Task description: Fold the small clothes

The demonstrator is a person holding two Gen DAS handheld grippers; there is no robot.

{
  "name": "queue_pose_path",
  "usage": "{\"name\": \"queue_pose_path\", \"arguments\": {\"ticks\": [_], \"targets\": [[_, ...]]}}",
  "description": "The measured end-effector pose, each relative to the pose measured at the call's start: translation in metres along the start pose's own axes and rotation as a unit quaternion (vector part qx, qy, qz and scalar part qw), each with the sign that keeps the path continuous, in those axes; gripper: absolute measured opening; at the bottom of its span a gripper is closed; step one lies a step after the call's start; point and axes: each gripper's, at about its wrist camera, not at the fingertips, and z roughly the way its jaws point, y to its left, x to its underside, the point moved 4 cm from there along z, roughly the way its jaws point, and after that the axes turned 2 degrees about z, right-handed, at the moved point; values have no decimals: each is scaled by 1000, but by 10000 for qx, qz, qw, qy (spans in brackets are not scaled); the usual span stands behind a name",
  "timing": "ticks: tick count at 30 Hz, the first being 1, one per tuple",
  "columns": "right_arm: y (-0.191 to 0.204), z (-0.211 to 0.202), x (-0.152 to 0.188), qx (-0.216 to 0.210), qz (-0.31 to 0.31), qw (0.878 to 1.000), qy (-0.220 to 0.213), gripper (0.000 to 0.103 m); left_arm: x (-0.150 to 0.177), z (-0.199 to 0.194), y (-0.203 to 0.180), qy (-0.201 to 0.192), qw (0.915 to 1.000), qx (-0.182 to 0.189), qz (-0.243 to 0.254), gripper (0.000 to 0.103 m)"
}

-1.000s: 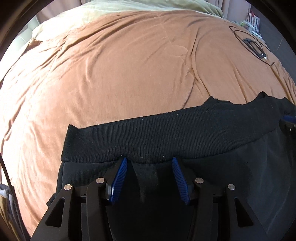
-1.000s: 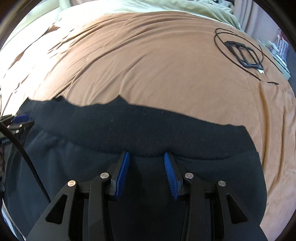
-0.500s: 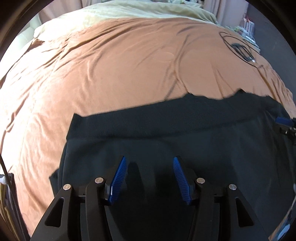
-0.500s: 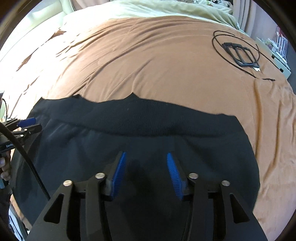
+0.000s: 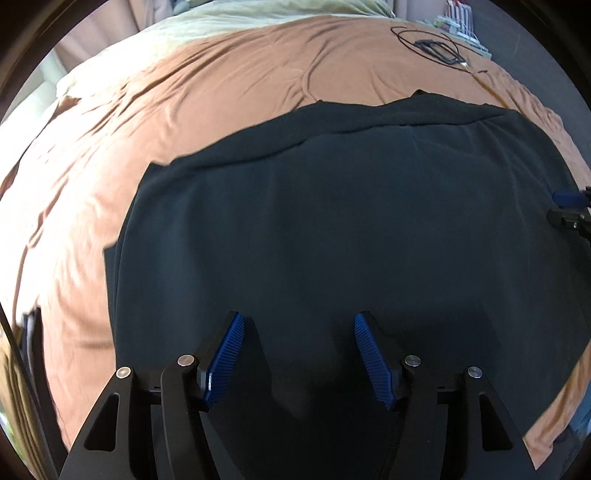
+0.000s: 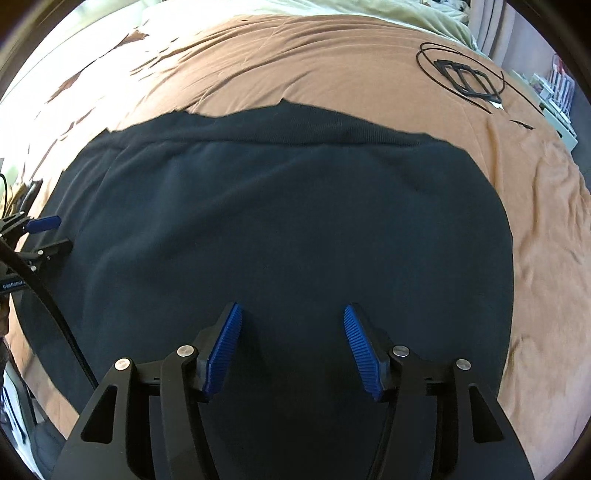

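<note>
Both grippers have been pulled back toward the near edge since a second ago, so way more of the dark garment [image 5: 351, 221] is seen spread out ahead of them, and the ribbed band [image 6: 295, 127] that was right at the fingertips is now found at the far end. Closest in, the left gripper [image 5: 299, 354] is held low over the near part of the cloth, pointed forward along it, with its blue ribbed pads [image 5: 225, 354] spread wide apart and nothing pinched between them. Same deal for the right gripper [image 6: 293, 349]: jaws wide, blue pads [image 6: 360, 350] apart, nothing held, aimed out across the fabric. Each one can be spotted at the edge of the other's view, over the garment's side. On the left gripper's body, as seen from the right wrist view, a small white label is partly readable as "GenRobot", the rest is cut off. Further out, the garment is laid flat on the brown bedspread [image 5: 184, 92], ribbed band farthest away. Past it, a black cable loop with a flat black frame [image 6: 463, 75] is left lying on the spread, well apart from the cloth, and pale green bedding [image 5: 258, 16] is seen at the very back.
</note>
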Motion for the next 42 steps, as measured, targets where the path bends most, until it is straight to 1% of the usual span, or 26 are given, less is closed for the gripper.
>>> {"name": "queue_pose_path", "arguments": {"ticks": [2, 4, 7, 9, 13, 17, 23, 27, 29, 32, 35, 36, 40, 42], "targets": [[1, -7, 9, 25, 21, 10000, -29, 57, 13, -4, -1, -12, 10000, -3, -61, 65], [3, -15, 17, 100, 5, 9999, -70, 59, 25, -11, -4, -57, 10000, -74, 9, 65], [9, -25, 33, 50, 48, 10000, -67, 60, 41, -19, -8, -96, 9998, -156, 104, 65], [12, -30, 41, 54, 24, 10000, -75, 60, 53, -23, -10, -103, 9998, -136, 80, 65], [17, -38, 63, 191, -111, 9997, -69, 60, 73, -29, -8, -129, 9998, -50, -121, 65], [17, -46, 80, 156, -22, 9998, -112, 60, 89, -35, -6, -160, 9991, 3, -387, 65], [8, -56, 102, 50, 161, 9996, -247, 60, 112, -46, -6, -250, 9977, 11, -625, 65], [8, -64, 115, 120, 193, 9993, -285, 60, 125, -53, -4, -288, 9961, 77, -833, 67], [5, -70, 120, 111, 310, 9989, -322, 60, 129, -55, -5, -284, 9953, 75, -921, 67], [1, -82, 130, -43, 602, 9973, -425, 60, 139, -62, -6, -301, 9949, 100, -961, 67], [-5, -92, 144, -163, 780, 9954, -530, 60, 148, -71, 0, -362, 9918, 313, -1184, 67], [-9, -97, 149, -242, 891, 9940, -581, 60, 151, -75, 5, -428, 9896, 391, -1314, 67], [-22, -111, 164, -379, 1224, 9886, -793, 60, 160, -91, 31, -674, 9793, 551, -1828, 67], [-29, -118, 170, -518, 1414, 9844, -910, 60, 163, -98, 49, -783, 9722, 602, -2122, 67]]}}
